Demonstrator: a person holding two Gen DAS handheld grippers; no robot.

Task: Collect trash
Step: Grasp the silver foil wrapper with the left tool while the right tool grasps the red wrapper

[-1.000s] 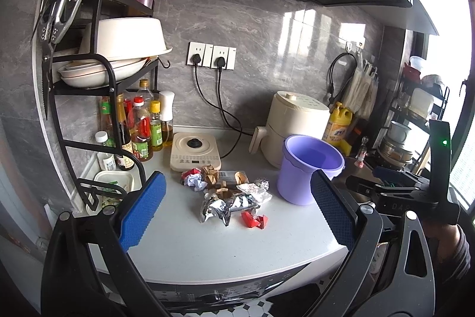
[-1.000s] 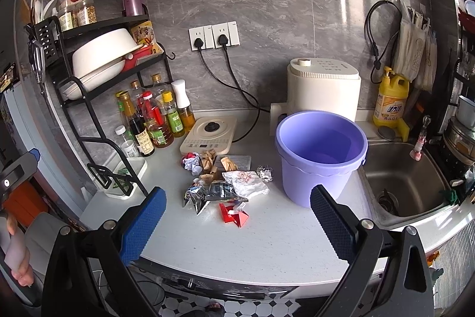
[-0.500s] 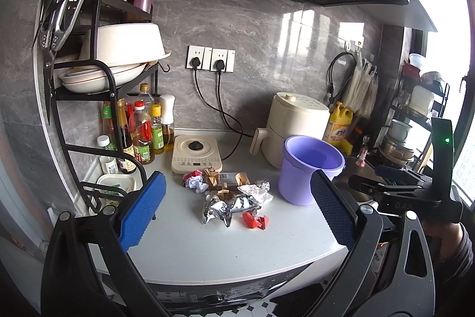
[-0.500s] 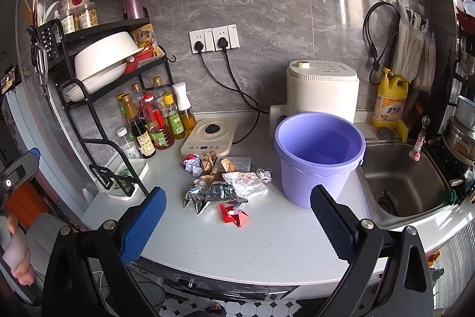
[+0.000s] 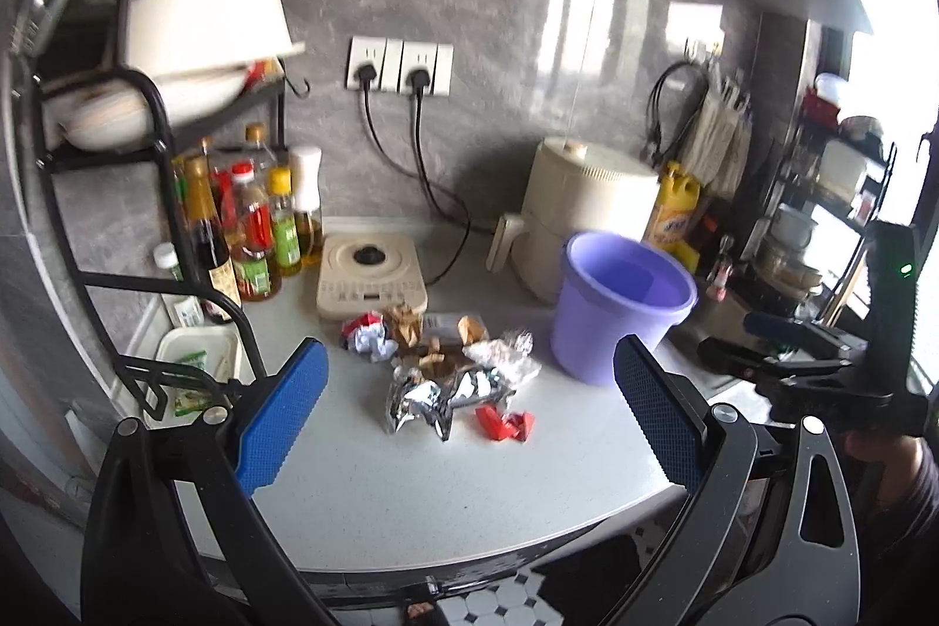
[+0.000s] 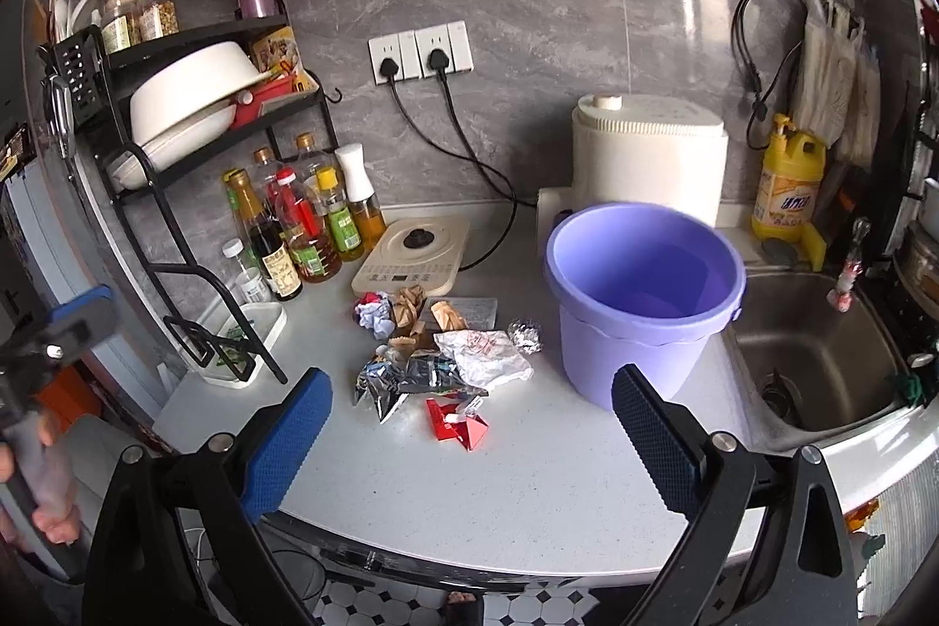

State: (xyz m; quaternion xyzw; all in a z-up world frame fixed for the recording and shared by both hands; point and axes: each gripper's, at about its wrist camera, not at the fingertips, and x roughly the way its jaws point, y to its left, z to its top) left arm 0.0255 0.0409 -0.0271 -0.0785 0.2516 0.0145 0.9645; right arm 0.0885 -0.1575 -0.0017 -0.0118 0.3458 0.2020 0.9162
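I am holding my left claw with its 2 blue pads spread wide and nothing between them, hanging in the air in front of the counter, and my right claw is gaping just the same, empty, back from the counter edge. Neither is touching anything. Looking past the pads, I am seeing the trash pile lying loose in the middle of the counter, between the flat cream cooker behind it and the purple bucket just beside it on the right. The bucket is standing upright and looking empty, so I am judging it as the place for the trash. Nearest me is a red wrapper, touching a shiny foil bag; a crumpled white paper is lying on the bag's far side, a small foil ball is sitting near the bucket, and brown paper wads are lying farther back. All of it is looking very light, thin and crushable, nothing fragile. The foil is probably slick and springy, so I am planning to pinch across a raised crease or bunched fold, not a flat face, and to take the red wrapper by its folded peak.
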